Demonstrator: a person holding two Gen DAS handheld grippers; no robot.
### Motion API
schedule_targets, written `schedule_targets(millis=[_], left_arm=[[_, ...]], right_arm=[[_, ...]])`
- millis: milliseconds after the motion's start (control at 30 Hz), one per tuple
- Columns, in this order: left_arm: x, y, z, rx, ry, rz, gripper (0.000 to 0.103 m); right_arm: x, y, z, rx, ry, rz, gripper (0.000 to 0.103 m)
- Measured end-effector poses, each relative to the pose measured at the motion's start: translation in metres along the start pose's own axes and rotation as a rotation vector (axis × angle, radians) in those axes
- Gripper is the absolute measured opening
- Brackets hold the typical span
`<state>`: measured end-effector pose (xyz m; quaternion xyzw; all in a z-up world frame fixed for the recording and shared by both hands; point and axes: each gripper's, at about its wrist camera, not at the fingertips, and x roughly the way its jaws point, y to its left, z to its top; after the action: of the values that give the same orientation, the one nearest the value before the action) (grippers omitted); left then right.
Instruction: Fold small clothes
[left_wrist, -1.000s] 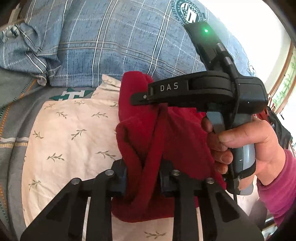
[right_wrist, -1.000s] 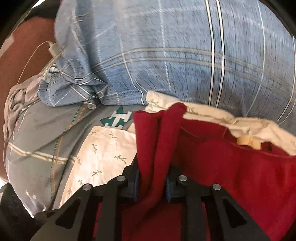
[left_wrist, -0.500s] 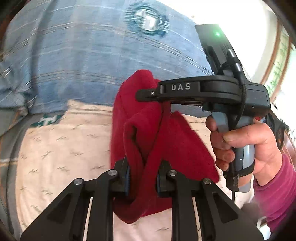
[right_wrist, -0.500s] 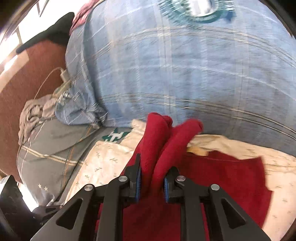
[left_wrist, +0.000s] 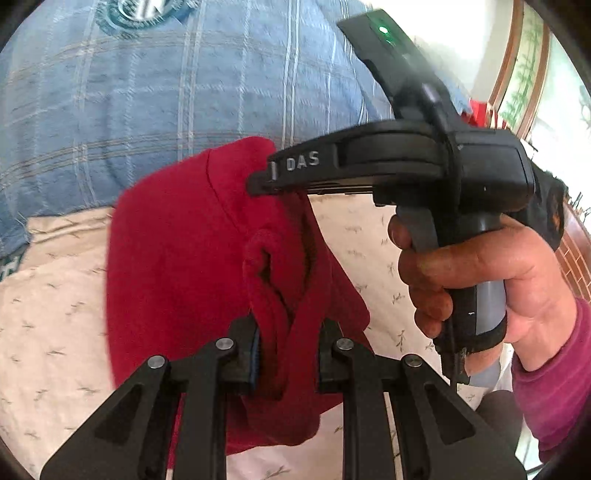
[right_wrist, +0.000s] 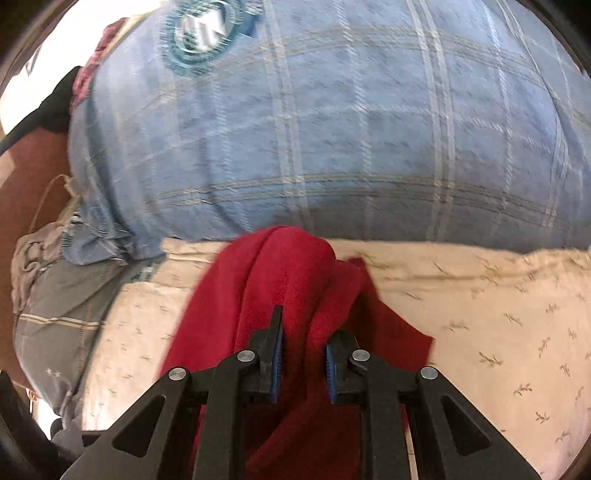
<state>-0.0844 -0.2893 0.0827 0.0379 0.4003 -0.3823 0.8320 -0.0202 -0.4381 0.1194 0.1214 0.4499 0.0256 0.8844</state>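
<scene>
Two grippers share one red garment (left_wrist: 177, 266), each pinching a bunched edge so the cloth hangs doubled between them, clear of the bed, prob. mid-fold: carrying one half over toward the other before laying it down. Left gripper (left_wrist: 288, 354): fingers nearly shut, a thick roll of red fabric clamped between the pads. Right gripper (right_wrist: 303, 365): fingers likewise close together w/ a fold of the garment (right_wrist: 291, 280) squeezed between the blue pads. Held high and taut-ish so edges stay aligned, I'd judge.

Below lies a cream leaf-print sheet (left_wrist: 55, 295); behind it a big blue plaid pillow (left_wrist: 147, 103).

Left view alone shows the right gripper from the side (left_wrist: 258, 184), its tip biting the cloth, plus the person's hand (left_wrist: 480, 280) on the handle. Right view alone shows a grey striped pillow (right_wrist: 55, 306) at the left edge & more bare sheet (right_wrist: 498, 314) to the right, i.e. landing room.
</scene>
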Motion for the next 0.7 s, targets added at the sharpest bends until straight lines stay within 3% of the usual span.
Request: schedule_targets(millis=[100,233,267,333,433,567,700], left_arm=[[0.014,-0.007,-0.004,0.001,0.029,-0.002,0.021],[-0.003,-0.008,-0.009,0.015,0.046,-0.084,0.050],[-0.013,-0.010,-0.012,0.027,0.040,-0.094,0.054],[-0.037,-0.003,-0.014,0.061,0.002,-0.069,0.067],[-0.060,0.019,-0.014,0.079,-0.058,0.004,0.071],[-0.060,0.048,-0.012,0.058,-0.067,0.141,0.071],[-0.056,0.060,-0.024,0.005,-0.035,0.143,0.071]], right_arm=[[0.024,-0.020,-0.011,0.052,0.056,-0.012,0.018],[0.032,-0.038,-0.023,0.136,0.080,0.019,0.029],[0.026,-0.041,-0.024,0.153,0.072,0.026,0.030],[0.007,-0.040,-0.026,0.162,0.043,-0.002,0.045],[-0.024,-0.035,-0.035,0.180,0.007,0.058,0.066],[-0.053,-0.004,-0.047,0.089,-0.059,0.077,0.067],[-0.052,0.034,-0.058,-0.046,-0.046,0.068,0.054]])
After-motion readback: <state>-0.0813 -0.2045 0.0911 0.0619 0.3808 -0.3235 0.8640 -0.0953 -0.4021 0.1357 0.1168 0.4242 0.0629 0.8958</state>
